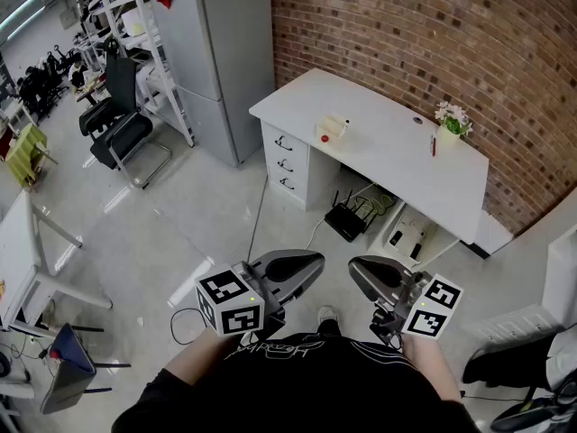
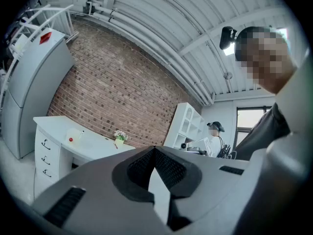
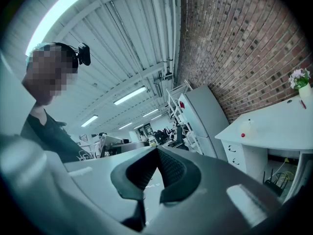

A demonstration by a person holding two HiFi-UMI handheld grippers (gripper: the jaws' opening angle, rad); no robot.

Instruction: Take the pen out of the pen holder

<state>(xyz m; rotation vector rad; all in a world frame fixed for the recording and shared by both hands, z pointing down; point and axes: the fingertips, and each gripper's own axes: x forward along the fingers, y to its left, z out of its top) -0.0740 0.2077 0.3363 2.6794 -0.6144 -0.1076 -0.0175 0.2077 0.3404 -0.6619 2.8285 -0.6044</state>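
Observation:
A small pale holder with white flowers [image 1: 448, 133] stands near the right end of the white desk [image 1: 379, 152], by the brick wall. A thin red pen [image 1: 434, 144] shows at the holder's left side. The holder also appears small in the left gripper view [image 2: 119, 141] and at the far right of the right gripper view [image 3: 305, 91]. Both grippers are held close to the person's body, well short of the desk. The left gripper [image 1: 311, 262] has its jaws together with nothing in them [image 2: 154, 149]. The right gripper [image 1: 359, 269] is likewise shut and empty [image 3: 157, 149].
A clear object with a red spot [image 1: 332, 130] lies mid-desk. The desk has drawers [image 1: 287, 164] at its left end, with a black router [image 1: 346, 219] and cables under it. A tall grey cabinet [image 1: 212, 52] and office chairs [image 1: 122, 126] stand at left. Another person [image 2: 214, 138] sits far off.

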